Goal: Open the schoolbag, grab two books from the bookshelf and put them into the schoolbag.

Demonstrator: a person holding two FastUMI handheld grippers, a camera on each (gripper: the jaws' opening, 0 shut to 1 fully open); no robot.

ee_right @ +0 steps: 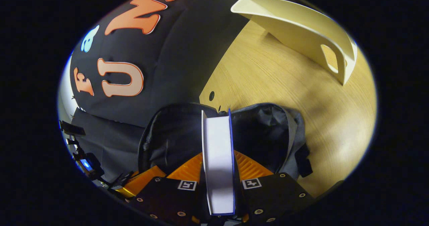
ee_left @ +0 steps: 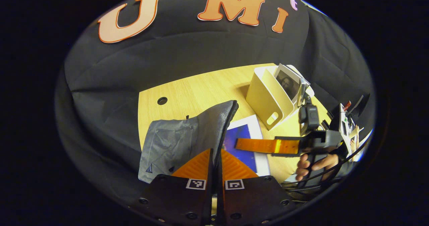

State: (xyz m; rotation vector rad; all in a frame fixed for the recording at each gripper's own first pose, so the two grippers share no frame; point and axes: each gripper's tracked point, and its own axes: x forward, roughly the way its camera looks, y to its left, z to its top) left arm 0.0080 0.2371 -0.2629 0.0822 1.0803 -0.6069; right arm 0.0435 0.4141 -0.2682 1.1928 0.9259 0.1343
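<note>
The grey schoolbag (ee_left: 184, 138) stands on the wooden table (ee_left: 201, 88). My left gripper (ee_left: 216, 152) is shut on the zipper edge of its flap and holds it up. Past that flap is a book with a blue cover and white border (ee_left: 248, 142), with an orange finger (ee_left: 264, 145) of the right gripper across it. In the right gripper view, my right gripper (ee_right: 218, 154) is shut on this book (ee_right: 218, 152), spine-on, its far end at the dark open mouth of the schoolbag (ee_right: 174, 135). The cream bookshelf (ee_left: 268, 98) holds a book with a portrait cover (ee_left: 287, 82).
A hand (ee_left: 311, 165) grips the right gripper's handle near the table's right edge, with cables beside it. The bookshelf (ee_right: 301, 28) stands at the far right of the table (ee_right: 285, 95). A round cable hole (ee_left: 162, 101) lies behind the bag. Black cloth walls surround the table.
</note>
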